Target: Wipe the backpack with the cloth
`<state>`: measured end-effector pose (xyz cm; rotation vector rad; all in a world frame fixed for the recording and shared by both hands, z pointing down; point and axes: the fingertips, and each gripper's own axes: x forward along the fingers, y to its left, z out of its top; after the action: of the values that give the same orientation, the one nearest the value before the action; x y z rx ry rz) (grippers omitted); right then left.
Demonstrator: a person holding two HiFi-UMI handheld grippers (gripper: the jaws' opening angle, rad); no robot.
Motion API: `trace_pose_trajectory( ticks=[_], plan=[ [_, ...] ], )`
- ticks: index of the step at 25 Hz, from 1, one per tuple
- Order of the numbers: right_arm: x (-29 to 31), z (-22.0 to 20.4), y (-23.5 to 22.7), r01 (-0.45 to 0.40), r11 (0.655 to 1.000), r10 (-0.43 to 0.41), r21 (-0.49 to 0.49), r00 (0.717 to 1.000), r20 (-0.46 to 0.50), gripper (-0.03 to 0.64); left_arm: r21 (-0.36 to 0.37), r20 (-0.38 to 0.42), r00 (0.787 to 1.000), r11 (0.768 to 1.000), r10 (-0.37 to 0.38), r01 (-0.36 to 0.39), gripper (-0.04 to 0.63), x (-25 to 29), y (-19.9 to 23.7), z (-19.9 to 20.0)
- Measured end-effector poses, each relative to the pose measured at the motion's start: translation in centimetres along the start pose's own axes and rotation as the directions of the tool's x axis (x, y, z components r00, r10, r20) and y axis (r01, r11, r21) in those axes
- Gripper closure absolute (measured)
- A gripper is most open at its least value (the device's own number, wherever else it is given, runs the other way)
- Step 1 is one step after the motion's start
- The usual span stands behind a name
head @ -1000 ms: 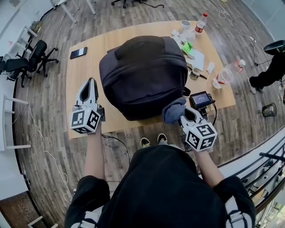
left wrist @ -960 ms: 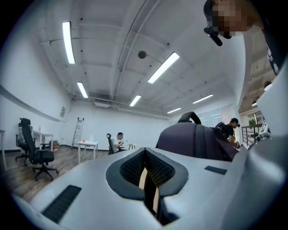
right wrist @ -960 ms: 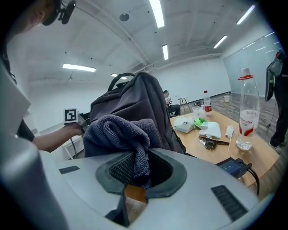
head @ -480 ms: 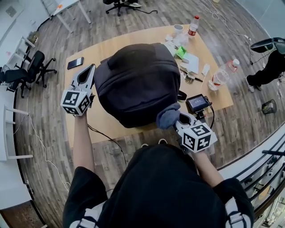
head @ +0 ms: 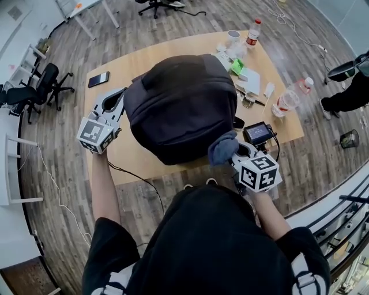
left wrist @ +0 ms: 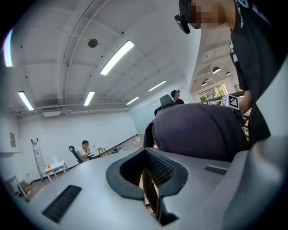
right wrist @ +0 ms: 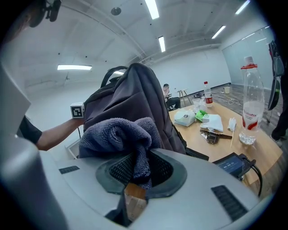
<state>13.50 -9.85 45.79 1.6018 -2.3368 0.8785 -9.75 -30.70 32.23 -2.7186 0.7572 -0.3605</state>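
right gripper (head: 241, 153) jaws clamp the cloth (head: 223, 147) against the backpack (head: 183, 103). left gripper (head: 113, 102) jaws closed, empty, beside the backpack.

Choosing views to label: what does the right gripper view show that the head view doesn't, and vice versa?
Right gripper view only: the right gripper's jaws shut on the cloth, and the ceiling lights. Head view only: phone, chair, floor. Both: backpack, cloth, bottle, table.
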Motion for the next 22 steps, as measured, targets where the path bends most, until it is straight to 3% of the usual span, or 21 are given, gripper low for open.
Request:
trace_pose_trajectory(
  ticks=[6, 12, 18, 22],
  plan=[
    [0.9, 1.2, -1.8, 0.013, 0.999, -0.013, -0.037, 1.0, -0.017, 0.548, 0.059, 0.019, 0.997, 0.995, -0.078, 0.077, 0.58, -1.4, -2.2, 0.9],
    [3.1, 3.7, -4.6, 0.049, 0.993, -0.052, -0.106, 0.998, -0.025, 0.549, 0.062, 0.057, 0.991, 0.991, -0.119, 0.115, 0.58, -3.4, -5.1, 2.1],
    [7.2, 7.3, -7.4, 0.154, 0.972, -0.157, -0.177, 0.988, 0.001, 0.554, 0.029, 0.073, 0.991, 0.994, -0.11, 0.108, 0.58, -4.5, -7.9, 2.4],
    [11.3, 10.2, -8.6, 0.168, 0.966, -0.169, -0.198, 0.986, 0.012, 0.557, -0.003, 0.092, 0.993, 0.997, -0.079, 0.079, 0.58, -4.9, -9.5, 3.0]
  ],
)
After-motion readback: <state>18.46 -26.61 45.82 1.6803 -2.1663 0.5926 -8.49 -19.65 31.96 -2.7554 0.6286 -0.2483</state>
